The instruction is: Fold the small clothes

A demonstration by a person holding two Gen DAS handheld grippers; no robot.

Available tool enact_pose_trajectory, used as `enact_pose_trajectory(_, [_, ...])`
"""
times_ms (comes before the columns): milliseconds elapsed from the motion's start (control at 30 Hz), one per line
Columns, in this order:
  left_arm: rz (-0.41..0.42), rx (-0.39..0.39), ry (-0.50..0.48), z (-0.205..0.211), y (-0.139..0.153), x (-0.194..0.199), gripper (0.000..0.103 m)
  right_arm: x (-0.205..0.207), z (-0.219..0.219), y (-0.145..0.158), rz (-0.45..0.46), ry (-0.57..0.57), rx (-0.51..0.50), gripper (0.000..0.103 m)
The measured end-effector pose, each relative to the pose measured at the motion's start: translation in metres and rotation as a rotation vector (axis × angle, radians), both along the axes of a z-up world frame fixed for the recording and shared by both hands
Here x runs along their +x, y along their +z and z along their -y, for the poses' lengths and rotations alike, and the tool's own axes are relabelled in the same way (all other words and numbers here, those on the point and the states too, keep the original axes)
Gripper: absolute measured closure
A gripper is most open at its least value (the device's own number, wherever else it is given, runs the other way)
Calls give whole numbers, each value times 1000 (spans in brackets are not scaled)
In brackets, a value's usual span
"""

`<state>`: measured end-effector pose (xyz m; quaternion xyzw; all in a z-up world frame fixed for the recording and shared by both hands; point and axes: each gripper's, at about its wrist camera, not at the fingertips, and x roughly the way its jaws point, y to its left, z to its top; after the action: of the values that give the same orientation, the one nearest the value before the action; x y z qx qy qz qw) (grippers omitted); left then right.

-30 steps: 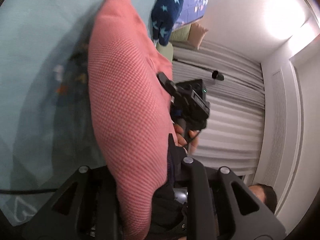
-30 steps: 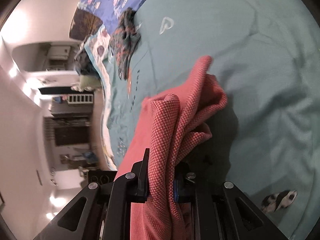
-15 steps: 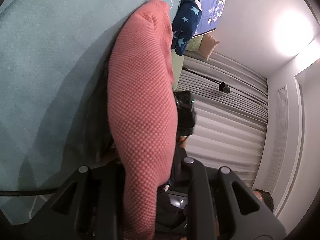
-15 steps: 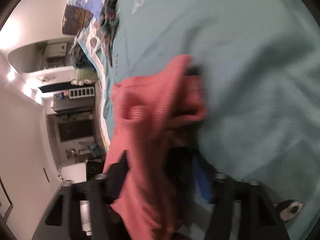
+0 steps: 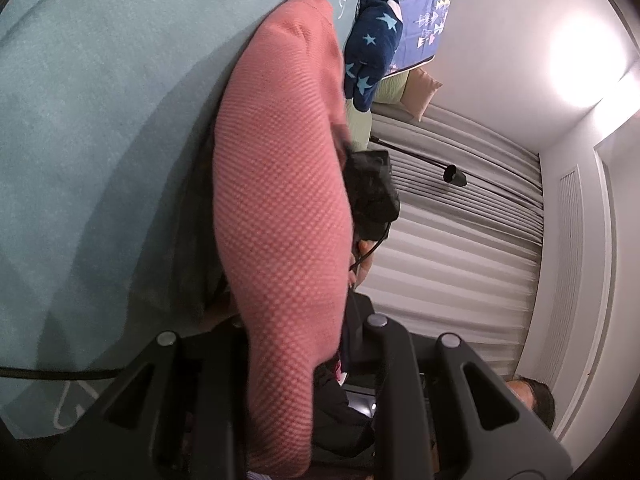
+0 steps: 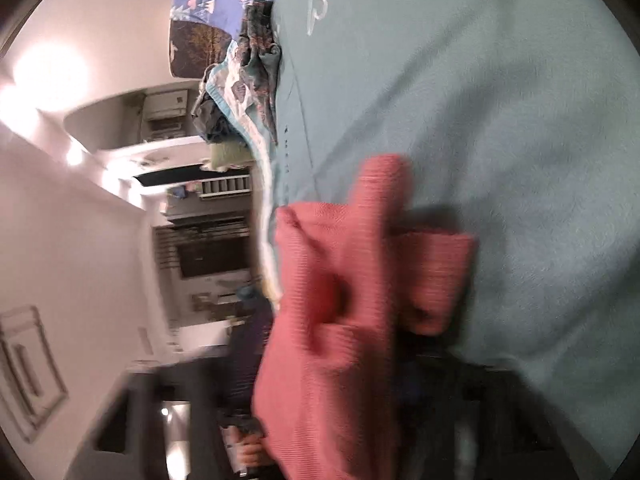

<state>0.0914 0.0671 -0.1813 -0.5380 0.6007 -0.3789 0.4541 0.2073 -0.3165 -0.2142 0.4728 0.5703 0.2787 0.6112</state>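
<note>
Over a teal bed cover (image 5: 100, 128), both views: pink waffle-knit garment (image 5: 280, 208) slung between two claws, lower than a second ago and nearer the cover. Left claw (image 5: 280, 392) clamped narrowly on one end of the cloth, grip unchanged through the second. Right claw (image 6: 340, 420) blurred in its own view; jaws sprung wide half a second ago, then just closing again, cloth still lying between them, so probably a re-grip of the bunched folds rather than a release, though pad contact cannot be told through the blur. In the right-wrist view, pink garment (image 6: 360, 280) seen doubled over on itself, one flap (image 6: 436, 276) jutting toward the cover. Judged stage: fold gathered in the air, laying-down onto the bed not yet done.

Surface: soft, faintly creased teal cover with pale printed marks (image 6: 316, 12). Beyond it, a navy star-print garment (image 5: 370, 52) on a blue patterned quilt (image 5: 412, 4); a heap of dark patterned clothes (image 6: 256, 48) at the bed's far edge. Room: pleated grey curtains (image 5: 460, 240), bright ceiling lamp (image 5: 584, 56), white walls.
</note>
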Motion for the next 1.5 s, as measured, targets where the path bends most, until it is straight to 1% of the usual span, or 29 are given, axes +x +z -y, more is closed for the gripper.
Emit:
enact_pose_trajectory(67, [29, 0, -3, 0, 5, 0, 80, -6, 3, 4, 30, -4, 10, 88])
enact_pose_trajectory(167, [90, 18, -8, 4, 18, 1, 82, -12, 5, 23, 93, -8, -38, 90])
enact_pose_trajectory(300, [160, 0, -5, 11, 45, 8, 82, -6, -2, 63, 180, 1, -74, 90])
enact_pose_trajectory(400, [233, -32, -1, 18, 81, 24, 82, 0, -2, 114, 270, 13, -97, 90])
enact_pose_trajectory(433, [256, -39, -2, 21, 91, 30, 82, 3, 0, 136, 308, 11, -111, 90])
enact_pose_trajectory(567, [417, -38, -20, 49, 152, 64, 82, 18, 18, 212, 439, 5, -159, 90])
enact_pose_trajectory(667, [533, -50, -31, 80, 200, 101, 82, 40, 41, 268, 513, -2, -198, 90])
enact_pose_trajectory(700, [550, -55, -31, 89, 211, 113, 82, 48, 49, 284, 534, -11, -217, 91])
enact_pose_trajectory(767, [579, -73, -34, 114, 233, 145, 82, 68, 62, 322, 589, -16, -286, 91])
enact_pose_trajectory(833, [598, -83, -34, 140, 248, 176, 82, 96, 81, 359, 645, -25, -384, 91])
enact_pose_trajectory(900, [621, -92, -38, 166, 255, 204, 82, 114, 94, 376, 660, -36, -436, 91])
enact_pose_trajectory(967, [609, -99, -40, 189, 251, 228, 82, 136, 108, 391, 668, -50, -505, 91])
enact_pose_trajectory(1000, [596, -106, -43, 202, 247, 240, 82, 146, 117, 393, 660, -64, -523, 91])
enact_pose_trajectory(1067, [588, -122, -45, 219, 241, 260, 82, 160, 132, 394, 645, -90, -535, 91])
enact_pose_trajectory(1133, [590, -130, -38, 232, 234, 276, 82, 167, 140, 392, 649, -106, -543, 91])
enact_pose_trajectory(1233, [570, -133, -40, 246, 223, 294, 82, 184, 145, 388, 632, -125, -543, 91])
enact_pose_trajectory(1300, [592, -133, -20, 238, 222, 297, 82, 191, 143, 386, 639, -131, -523, 91])
enact_pose_trajectory(1367, [629, -111, 0, 216, 224, 298, 82, 200, 137, 386, 637, -122, -526, 91])
enact_pose_trajectory(1433, [638, -86, 27, 191, 222, 300, 82, 211, 118, 384, 628, -98, -539, 91])
enact_pose_trajectory(1500, [646, -58, 55, 162, 221, 301, 82, 222, 94, 379, 627, -73, -529, 91])
